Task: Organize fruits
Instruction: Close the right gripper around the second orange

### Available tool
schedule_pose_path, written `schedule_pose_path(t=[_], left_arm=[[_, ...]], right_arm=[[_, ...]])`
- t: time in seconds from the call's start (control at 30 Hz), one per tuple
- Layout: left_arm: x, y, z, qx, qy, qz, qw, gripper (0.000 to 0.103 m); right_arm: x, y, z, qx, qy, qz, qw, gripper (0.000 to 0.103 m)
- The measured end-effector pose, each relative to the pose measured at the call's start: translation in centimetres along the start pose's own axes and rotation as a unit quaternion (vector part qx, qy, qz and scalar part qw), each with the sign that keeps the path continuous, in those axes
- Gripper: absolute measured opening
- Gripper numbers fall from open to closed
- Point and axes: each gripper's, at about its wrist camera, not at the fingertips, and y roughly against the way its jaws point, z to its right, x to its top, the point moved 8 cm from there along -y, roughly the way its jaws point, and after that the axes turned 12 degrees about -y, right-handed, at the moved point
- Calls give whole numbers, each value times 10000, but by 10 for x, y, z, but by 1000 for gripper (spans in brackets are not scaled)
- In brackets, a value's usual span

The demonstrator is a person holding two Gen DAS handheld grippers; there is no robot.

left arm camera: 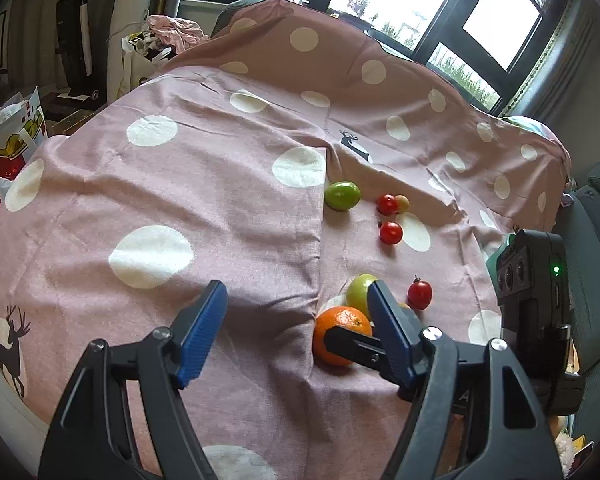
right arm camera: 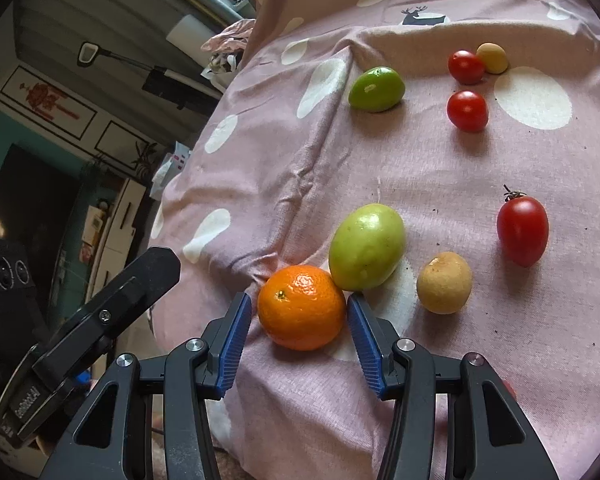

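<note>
Right gripper (right arm camera: 299, 344): your jaws straddle the orange (right arm camera: 301, 307), one blue pad on each side; a sliver of cloth shows between the left pad and the peel, the right pad is at or very near it; I judge the fruit not yet clamped.
Left gripper (left arm camera: 296, 332): jaws spread wide over bare cloth; nothing in them; its right finger overlaps the fruit cluster in its own view.
Orange: it lies on the pink dotted cloth (right arm camera: 480, 360), touching the large green fruit (right arm camera: 367, 246) behind it.
Neighbour risk: your right pad tip sits just beside that green fruit; closing may nudge it, and it could roll toward the tan fruit (right arm camera: 444, 282).
Slip risk: the pads meet the near half of a round peel; a squeeze there may squirt the orange forward; go deeper first.
Cloth risk: the fabric is soft and creased; low tips may pinch a fold.
Other fruit: the oblong red tomato (right arm camera: 522, 229) and the far group stand well apart; little danger there.
</note>
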Motion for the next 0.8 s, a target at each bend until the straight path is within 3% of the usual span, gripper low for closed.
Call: schedule_pose_path(t=[0.27, 0.5, 0.63, 0.8], left_arm=[[1, -1, 9, -73, -92, 22, 9999, 72], [1, -4, 28, -401, -158, 5, 9991, 69], [-2, -8, 43, -493, -343, -39, 9982, 67], [-14, -23, 72, -864, -535, -302, 9944, 67]], right_arm=[[-6, -1, 3, -24, -31, 34, 10000, 49], [-3, 38, 14, -47, -101, 263, 9996, 49], [5, 56, 32, -121, -330, 427, 9985, 49], [16, 68, 57, -62, -825, 516, 9952, 49]])
